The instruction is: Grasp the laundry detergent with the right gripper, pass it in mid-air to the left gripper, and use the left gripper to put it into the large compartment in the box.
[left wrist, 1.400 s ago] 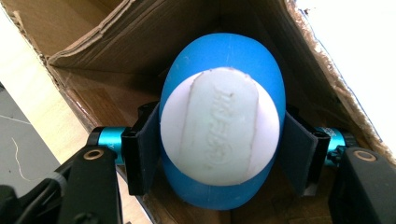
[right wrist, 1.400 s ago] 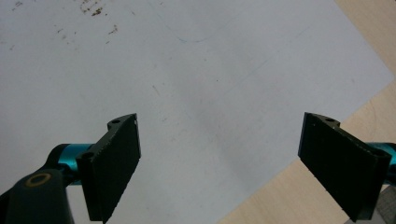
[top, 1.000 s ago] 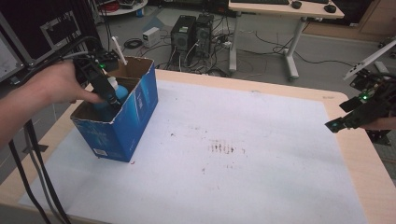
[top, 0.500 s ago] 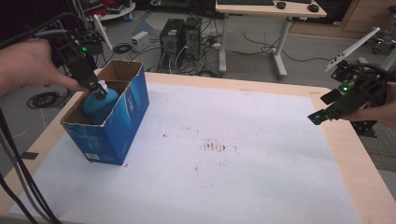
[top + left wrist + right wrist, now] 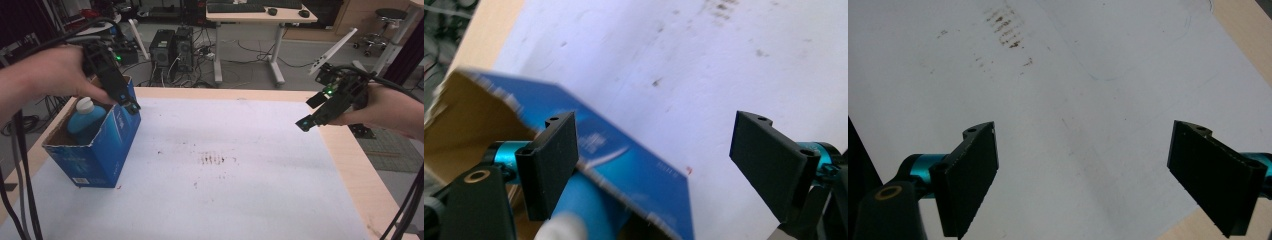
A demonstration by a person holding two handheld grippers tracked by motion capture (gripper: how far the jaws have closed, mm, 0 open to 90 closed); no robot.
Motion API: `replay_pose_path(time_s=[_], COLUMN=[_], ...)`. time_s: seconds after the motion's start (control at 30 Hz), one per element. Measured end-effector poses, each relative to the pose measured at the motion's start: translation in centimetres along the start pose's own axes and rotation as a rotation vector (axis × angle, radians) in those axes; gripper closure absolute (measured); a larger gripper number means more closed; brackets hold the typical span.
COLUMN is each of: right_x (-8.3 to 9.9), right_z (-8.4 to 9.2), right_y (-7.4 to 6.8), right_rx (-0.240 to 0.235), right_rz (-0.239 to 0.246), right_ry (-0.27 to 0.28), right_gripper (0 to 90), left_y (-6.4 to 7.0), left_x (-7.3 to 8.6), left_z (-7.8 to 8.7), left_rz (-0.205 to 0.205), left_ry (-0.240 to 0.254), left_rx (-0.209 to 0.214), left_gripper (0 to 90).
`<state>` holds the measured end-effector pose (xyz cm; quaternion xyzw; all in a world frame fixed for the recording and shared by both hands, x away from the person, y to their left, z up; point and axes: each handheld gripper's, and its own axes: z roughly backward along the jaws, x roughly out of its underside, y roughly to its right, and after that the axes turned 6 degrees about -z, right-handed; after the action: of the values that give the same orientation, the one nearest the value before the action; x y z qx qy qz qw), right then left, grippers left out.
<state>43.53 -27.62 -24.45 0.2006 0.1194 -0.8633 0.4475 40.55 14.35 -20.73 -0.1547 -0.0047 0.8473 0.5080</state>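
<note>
A blue cardboard box (image 5: 95, 155) stands open-topped at the table's left. Inside it rests a blue bottle (image 5: 84, 122) with a white cap. My left gripper (image 5: 131, 106) hangs over the box's right rim, above the bottle. Its jaws have just been opening and now stand open with nothing between them. In the left gripper view the left gripper (image 5: 656, 130) looks down past the box wall (image 5: 639, 170) and the bottle (image 5: 589, 200). My right gripper (image 5: 306, 123) hovers open over the table's right side, its jaws empty above the white sheet (image 5: 1073, 75).
A white sheet (image 5: 240, 190) covers most of the wooden table (image 5: 352, 160), with brown stains (image 5: 212, 159) near its middle. Desks, computer towers and cables stand on the floor beyond the far edge.
My left gripper has let go of the blue bottle and risen out of the box to its right rim. The bottle stays inside. The right gripper has shifted slightly.
</note>
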Motion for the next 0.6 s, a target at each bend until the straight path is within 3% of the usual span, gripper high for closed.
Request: replay_pose_path(time_s=[0.13, 0.37, 0.6], right_x=[-0.2, -0.4, -0.4], right_z=[-0.1, -0.3, -0.4], right_y=[-1.1, -2.3, -2.5], right_rx=[-0.014, -0.031, -0.037], right_rz=[0.02, 0.056, 0.064], right_ry=[0.005, 0.003, -0.006], right_gripper=[12.5, 12.5, 12.5], left_y=[1.0, 2.2, 3.1], left_x=[-1.7, -3.5, -4.5], left_z=[-1.4, -3.2, -4.2], left_rz=[-0.055, -0.119, -0.148], left_ry=[0.018, 0.014, 0.011], left_rx=[0.035, 0.049, 0.057], left_gripper=[19.8, 19.8, 19.8])
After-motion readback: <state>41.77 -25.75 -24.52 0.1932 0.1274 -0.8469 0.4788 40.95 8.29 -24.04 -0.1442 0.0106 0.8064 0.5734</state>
